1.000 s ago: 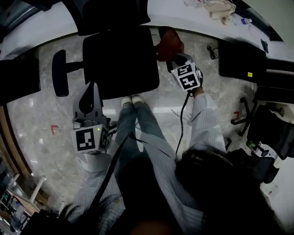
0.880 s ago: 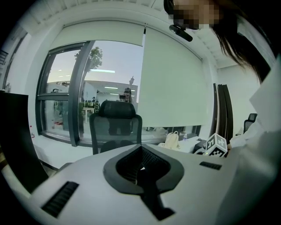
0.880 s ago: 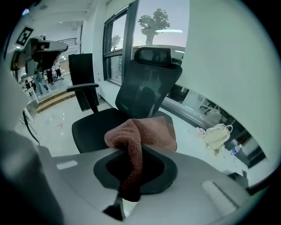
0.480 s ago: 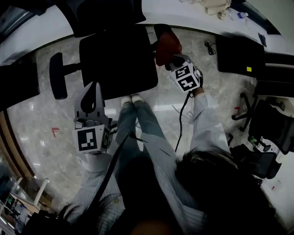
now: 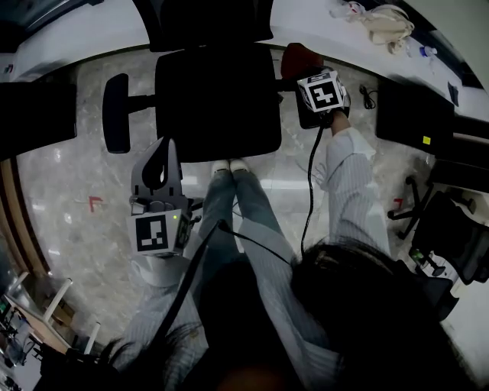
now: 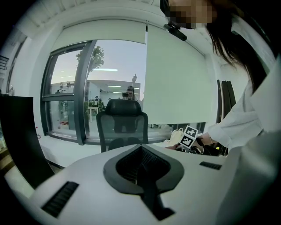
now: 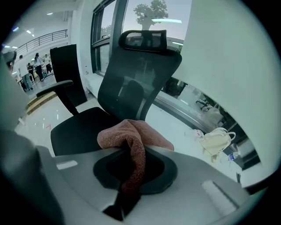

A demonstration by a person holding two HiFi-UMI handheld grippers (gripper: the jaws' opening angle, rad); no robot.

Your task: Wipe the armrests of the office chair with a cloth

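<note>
The pale marble floor [image 5: 61,191] fills the head view. A black office chair [image 5: 218,99] stands on it at the far side, its seat facing the person. The chair's left armrest [image 5: 116,113] juts out on the left, bare and well apart from both grippers. The person's legs [image 5: 237,206] reach toward the near edge of the seat.

The left gripper [image 5: 162,149] is held near the seat's near left corner, above the floor and short of the chair. Its jaws are pressed together with nothing between them.

The right gripper [image 5: 303,74] is at the far right, just beside the right edge of the seat. Its jaws are clamped on a reddish-brown cloth [image 5: 298,55]. In the right gripper view a fold of the cloth runs down between the jaws. The rest bunches out past the tips, on the chair's right side and toward the backrest. The right armrest cannot be made out under the cloth, so contact with it cannot be told.

A cream bag [image 5: 386,23] lies on the white desk [image 5: 321,15] at the far right, well apart from the cloth.
</note>
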